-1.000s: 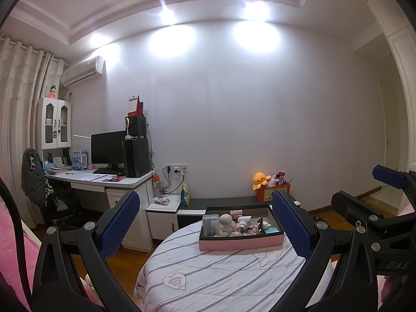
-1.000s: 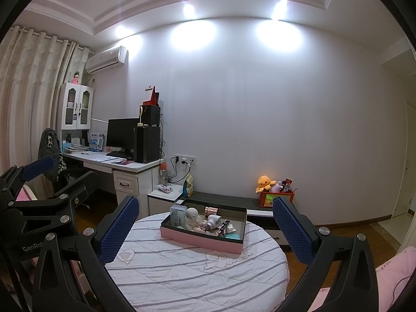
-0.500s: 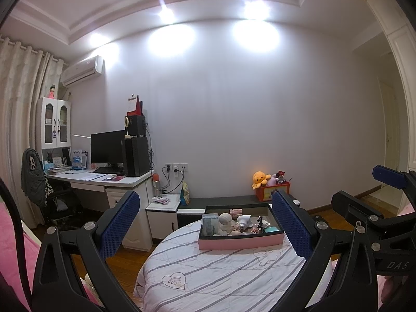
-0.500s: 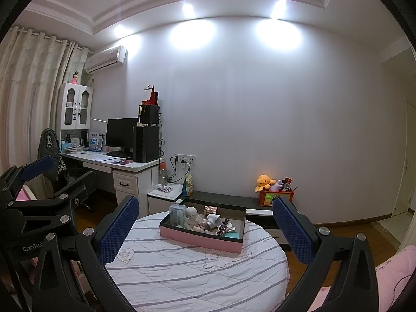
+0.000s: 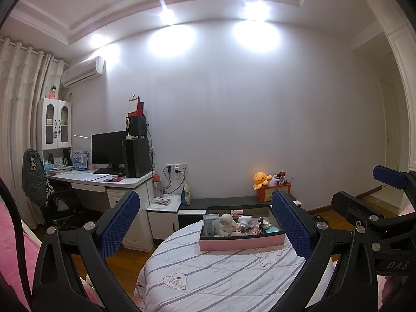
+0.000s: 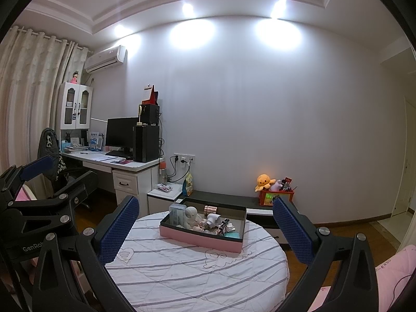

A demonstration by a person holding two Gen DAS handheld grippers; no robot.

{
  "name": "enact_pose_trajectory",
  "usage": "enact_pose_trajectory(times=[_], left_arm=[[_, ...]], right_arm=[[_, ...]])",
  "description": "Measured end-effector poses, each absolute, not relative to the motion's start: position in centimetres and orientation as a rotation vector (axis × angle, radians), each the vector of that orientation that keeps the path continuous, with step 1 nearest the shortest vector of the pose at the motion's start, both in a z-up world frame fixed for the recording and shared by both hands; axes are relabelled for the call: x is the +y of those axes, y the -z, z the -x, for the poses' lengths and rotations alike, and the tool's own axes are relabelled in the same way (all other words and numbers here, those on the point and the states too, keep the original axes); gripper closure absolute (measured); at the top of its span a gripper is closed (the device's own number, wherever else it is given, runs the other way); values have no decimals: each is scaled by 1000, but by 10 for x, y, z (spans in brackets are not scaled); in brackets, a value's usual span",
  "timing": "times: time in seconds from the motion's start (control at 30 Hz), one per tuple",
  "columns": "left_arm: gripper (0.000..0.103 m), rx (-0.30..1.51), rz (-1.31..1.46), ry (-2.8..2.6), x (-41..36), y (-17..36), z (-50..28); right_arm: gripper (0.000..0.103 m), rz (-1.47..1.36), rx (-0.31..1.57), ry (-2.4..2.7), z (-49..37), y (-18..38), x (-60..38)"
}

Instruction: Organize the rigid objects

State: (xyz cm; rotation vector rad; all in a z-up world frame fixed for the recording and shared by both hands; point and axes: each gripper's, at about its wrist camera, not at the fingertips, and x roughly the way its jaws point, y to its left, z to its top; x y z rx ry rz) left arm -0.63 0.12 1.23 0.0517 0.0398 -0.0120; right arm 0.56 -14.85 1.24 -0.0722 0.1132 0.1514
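Grippers both spread wide, empty: left gripper [image 5: 205, 225], right gripper [image 6: 205, 225]. Pink tray [image 6: 200, 240] lower centre; I should approach level, single out one item

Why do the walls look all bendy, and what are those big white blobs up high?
Left wrist view: the fisheye lens bends the curtain and door frame at the edges; ceiling spotlights throw glare patches and streaks on the wall. Right wrist view: same curving, same glare under the spotlights; the pink box stays sharp.
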Motion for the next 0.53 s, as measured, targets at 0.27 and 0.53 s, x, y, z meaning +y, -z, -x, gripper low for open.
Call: enact_pose_trajectory(times=[0.27, 0.53], left_arm=[[0, 37, -52, 9, 2, -12, 6], [0, 37, -51, 8, 3, -12, 7]], right_arm=[[0, 72, 114, -151, -7, -11, -149], [0, 73, 112, -151, -7, -12, -148]])
